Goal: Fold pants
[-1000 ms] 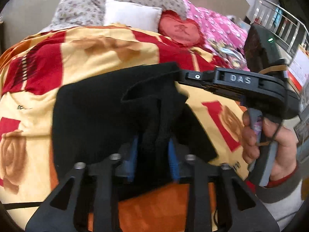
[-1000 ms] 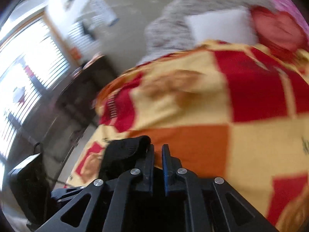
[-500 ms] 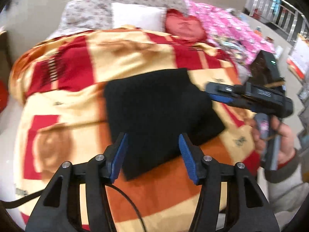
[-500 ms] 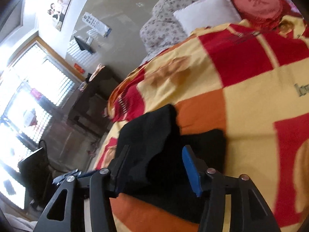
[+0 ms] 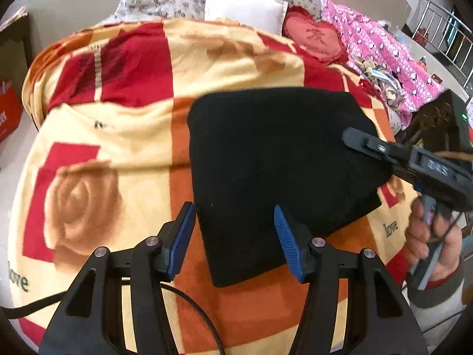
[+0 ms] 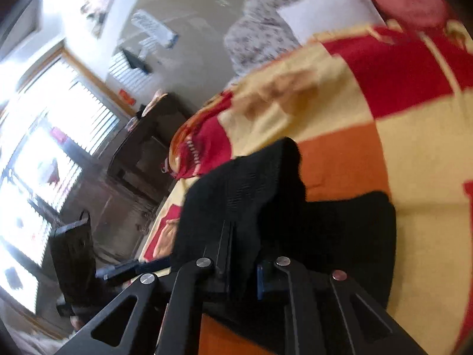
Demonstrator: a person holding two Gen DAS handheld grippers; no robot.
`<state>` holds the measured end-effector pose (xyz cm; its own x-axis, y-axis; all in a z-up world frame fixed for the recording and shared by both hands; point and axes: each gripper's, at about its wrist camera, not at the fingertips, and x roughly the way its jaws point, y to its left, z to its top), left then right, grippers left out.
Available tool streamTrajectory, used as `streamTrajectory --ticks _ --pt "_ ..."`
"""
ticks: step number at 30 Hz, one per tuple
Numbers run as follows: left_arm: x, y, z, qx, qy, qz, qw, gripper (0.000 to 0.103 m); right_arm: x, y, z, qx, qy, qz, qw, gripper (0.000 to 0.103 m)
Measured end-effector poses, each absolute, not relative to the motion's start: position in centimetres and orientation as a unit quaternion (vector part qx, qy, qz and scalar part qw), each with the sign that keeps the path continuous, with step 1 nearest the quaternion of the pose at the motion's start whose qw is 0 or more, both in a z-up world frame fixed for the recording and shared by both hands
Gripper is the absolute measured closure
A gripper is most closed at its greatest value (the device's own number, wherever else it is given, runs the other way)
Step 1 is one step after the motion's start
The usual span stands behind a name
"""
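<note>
The left gripper is released, its blue pads wide apart above the near edge of the pants, not touching them. The right gripper has just been closing and is now clenched on a raised fold of the pants at their right edge. The black pants lie folded on the bed's blanket. Behind them are a white pillow, a red heart cushion and a pink quilt. A cable crosses the blanket under the left gripper.
</note>
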<state>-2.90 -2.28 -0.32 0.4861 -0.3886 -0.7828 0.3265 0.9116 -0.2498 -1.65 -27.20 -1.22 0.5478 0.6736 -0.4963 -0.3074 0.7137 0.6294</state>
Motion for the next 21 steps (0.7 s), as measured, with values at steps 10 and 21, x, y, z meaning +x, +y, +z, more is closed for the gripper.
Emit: streamTrajectory --ticks 10,21 --pt "-1.9 -5.6 0.1 -0.018 0.456 -0.203 0.866 0.042 -3.6 -30.9 0.0 0.191 0.394 0.234 0.868 0.092" --pt "0.1 -6.8 0.0 -0.005 0.452 -0.168 0.876 0.042 -3.9 -32.1 2.7 0.126 0.37 0.165 0.905 0.083"
